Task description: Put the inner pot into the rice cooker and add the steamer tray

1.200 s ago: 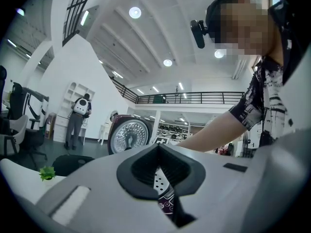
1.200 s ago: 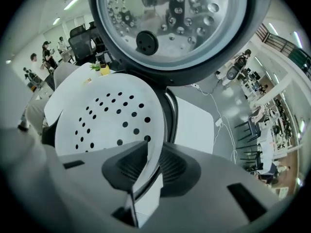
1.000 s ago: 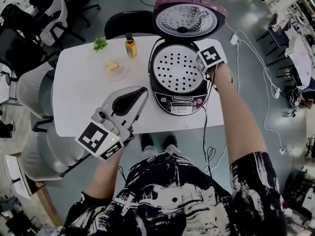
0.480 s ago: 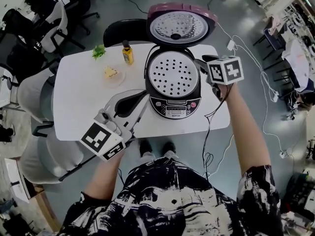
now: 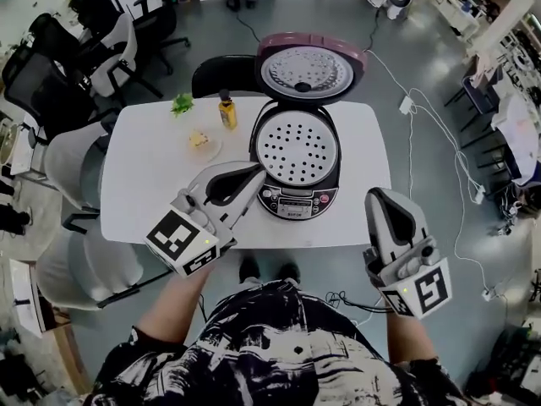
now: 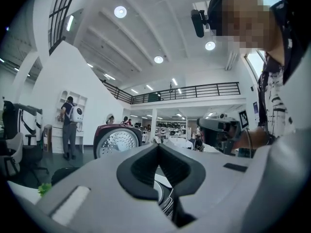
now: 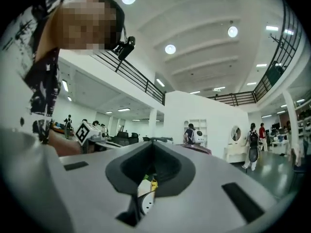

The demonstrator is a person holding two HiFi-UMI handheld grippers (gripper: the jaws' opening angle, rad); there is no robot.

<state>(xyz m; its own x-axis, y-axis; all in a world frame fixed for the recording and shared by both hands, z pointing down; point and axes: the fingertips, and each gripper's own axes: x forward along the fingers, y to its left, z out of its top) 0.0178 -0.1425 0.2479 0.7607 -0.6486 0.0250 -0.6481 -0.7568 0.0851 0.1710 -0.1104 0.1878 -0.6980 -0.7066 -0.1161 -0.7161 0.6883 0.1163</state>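
– Silver and perforated, seated level in the rice cooker [image 5: 296, 194], just ahead of the fingertips of the left gripper [image 5: 252, 170]: looks like the steamer tray [image 5: 297, 148]. Finished, then?
– Seems so. Cannot see the inner pot; presumably hidden beneath. Pressed together on the left, pinching nothing. Just been closing on the right gripper [image 5: 379, 195], now meeting with nothing between, cooker well ahead of those fingers. Maybe only lowering the raised lid [image 5: 308, 70] left.
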